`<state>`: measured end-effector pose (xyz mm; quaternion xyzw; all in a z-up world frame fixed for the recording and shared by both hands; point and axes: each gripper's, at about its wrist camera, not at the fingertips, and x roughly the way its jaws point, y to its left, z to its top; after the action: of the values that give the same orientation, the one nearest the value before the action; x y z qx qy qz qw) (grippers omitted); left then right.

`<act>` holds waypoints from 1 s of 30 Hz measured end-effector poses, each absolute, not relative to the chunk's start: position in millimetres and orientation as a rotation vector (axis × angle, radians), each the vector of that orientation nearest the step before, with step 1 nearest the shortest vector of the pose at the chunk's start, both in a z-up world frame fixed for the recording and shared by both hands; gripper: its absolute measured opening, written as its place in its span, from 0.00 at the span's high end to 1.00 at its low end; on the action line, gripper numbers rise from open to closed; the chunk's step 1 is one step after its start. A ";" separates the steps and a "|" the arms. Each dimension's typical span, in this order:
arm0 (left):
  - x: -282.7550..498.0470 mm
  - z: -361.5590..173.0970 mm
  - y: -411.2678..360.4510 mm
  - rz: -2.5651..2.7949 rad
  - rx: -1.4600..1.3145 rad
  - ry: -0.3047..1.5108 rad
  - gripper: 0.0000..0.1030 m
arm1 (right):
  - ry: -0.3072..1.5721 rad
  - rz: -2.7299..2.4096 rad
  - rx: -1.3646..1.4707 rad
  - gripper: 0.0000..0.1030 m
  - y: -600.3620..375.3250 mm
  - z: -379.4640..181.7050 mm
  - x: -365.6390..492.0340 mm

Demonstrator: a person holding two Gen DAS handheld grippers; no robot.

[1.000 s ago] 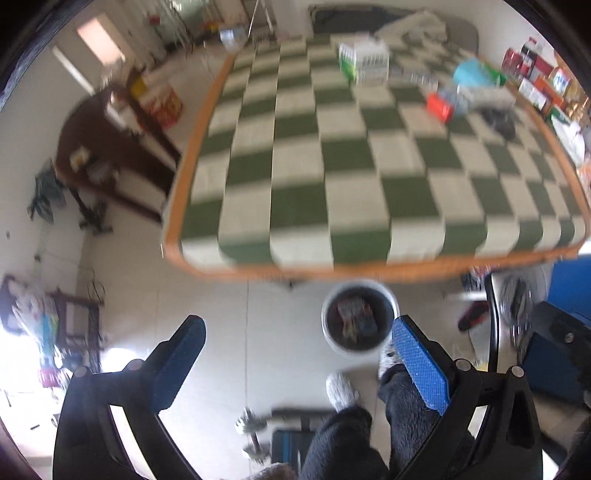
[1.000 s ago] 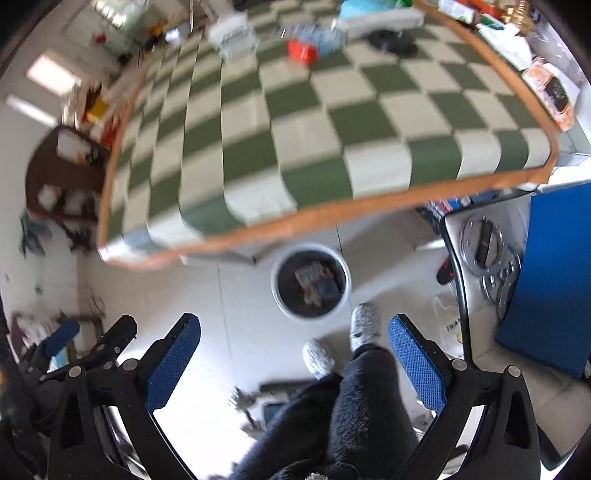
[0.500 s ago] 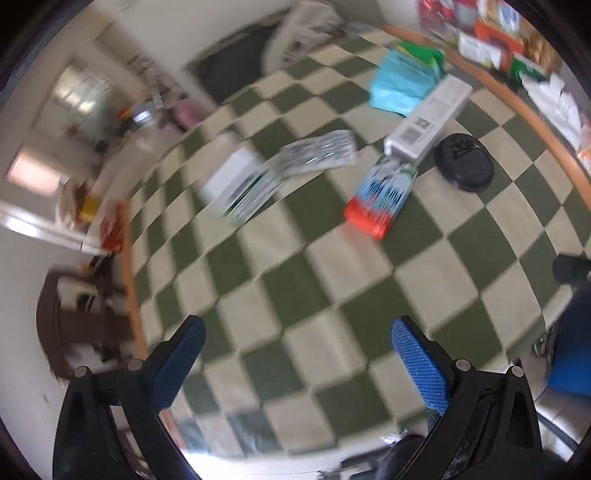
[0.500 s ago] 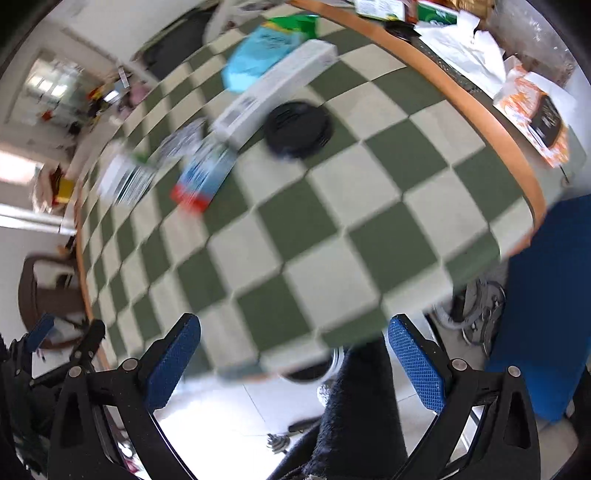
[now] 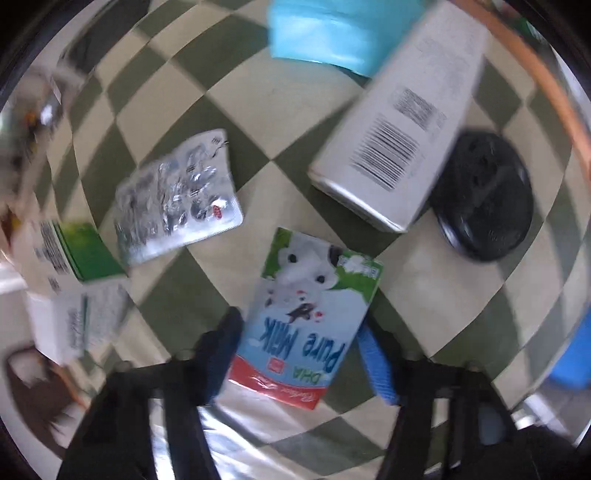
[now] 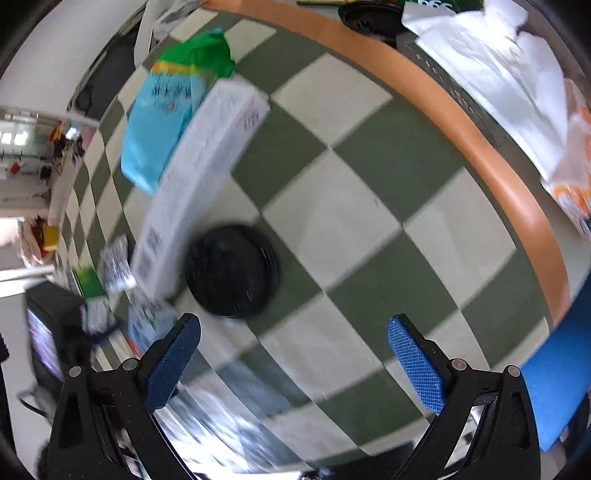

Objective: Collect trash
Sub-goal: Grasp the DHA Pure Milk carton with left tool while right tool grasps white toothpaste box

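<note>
A flattened "Pure Milk" carton (image 5: pixel 306 317) lies on the green and white checked table (image 5: pixel 258 107). My left gripper (image 5: pixel 301 350) is open with its fingers on either side of the carton's near end, not closed on it. A silver blister pack (image 5: pixel 177 195), a long white box (image 5: pixel 402 122), a black round lid (image 5: pixel 484 195) and a blue packet (image 5: pixel 332 33) lie around it. My right gripper (image 6: pixel 293 363) is open and empty above the table, just right of the black lid (image 6: pixel 232 271) and the white box (image 6: pixel 195 184).
A green and white box (image 5: pixel 74 273) lies at the left. The orange table edge (image 6: pixel 480 136) curves along the right, with white bags (image 6: pixel 498 62) beyond it. A blue chair (image 6: pixel 561 384) stands at the lower right. A blue packet (image 6: pixel 162 110) lies at the far end.
Both grippers have swung from over the floor bin up and over the table. The left one has dropped close to the milk carton, which now sits between its fingers.
</note>
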<state>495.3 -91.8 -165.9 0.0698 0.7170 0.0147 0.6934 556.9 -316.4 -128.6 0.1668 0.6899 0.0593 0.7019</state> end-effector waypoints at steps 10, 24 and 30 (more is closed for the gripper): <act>444.4 -160.6 -11.5 0.398 -0.272 1.566 0.48 | 1.498 0.146 0.515 0.03 -248.0 -149.7 635.4; 442.8 -154.2 11.6 0.430 -0.361 1.519 0.52 | 1.515 0.100 0.401 0.41 -192.4 -172.5 659.3; 434.1 -115.3 15.3 0.445 -0.340 1.445 0.52 | 1.511 0.191 0.419 0.44 -201.2 -155.3 642.6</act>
<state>434.1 15.3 -115.3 -0.1533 0.6523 0.2008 0.7147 642.6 -201.2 -155.3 0.1885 0.6795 0.0858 0.7039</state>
